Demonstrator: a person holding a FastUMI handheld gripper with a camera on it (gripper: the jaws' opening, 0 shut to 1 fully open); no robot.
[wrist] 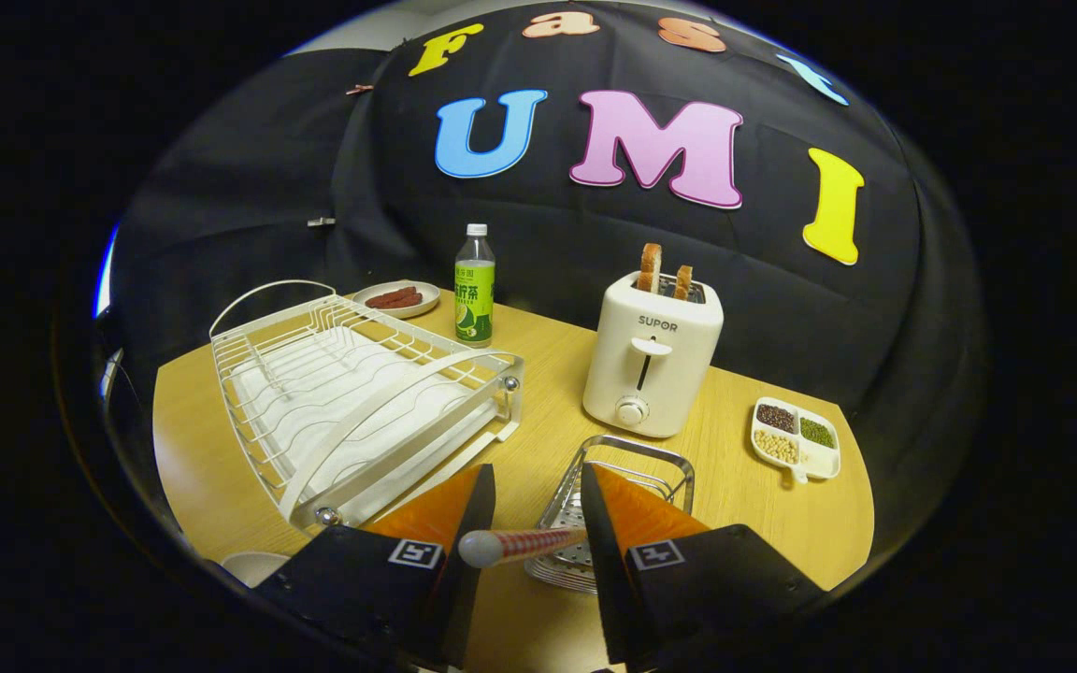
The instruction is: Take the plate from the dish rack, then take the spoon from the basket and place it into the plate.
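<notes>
The spoon (522, 544) bowl is hidden behind the right finger; the plate (253, 565), near the rack, seems mostly cut off

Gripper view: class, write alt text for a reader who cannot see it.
The gripper holds a spoon's patterned handle crosswise between its jaws, above a metal basket. Beyond stand an empty white dish rack, a toaster with bread and a green bottle.

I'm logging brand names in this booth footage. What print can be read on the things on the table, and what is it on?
"SUPOR": on the front of the white toaster, above its lever.
Green bottle: its label carries print, too small and blurred to read.
Square markers on the gripper: patterns, not words.
The gripper is shut on the spoon handle, which bears no text.
</notes>
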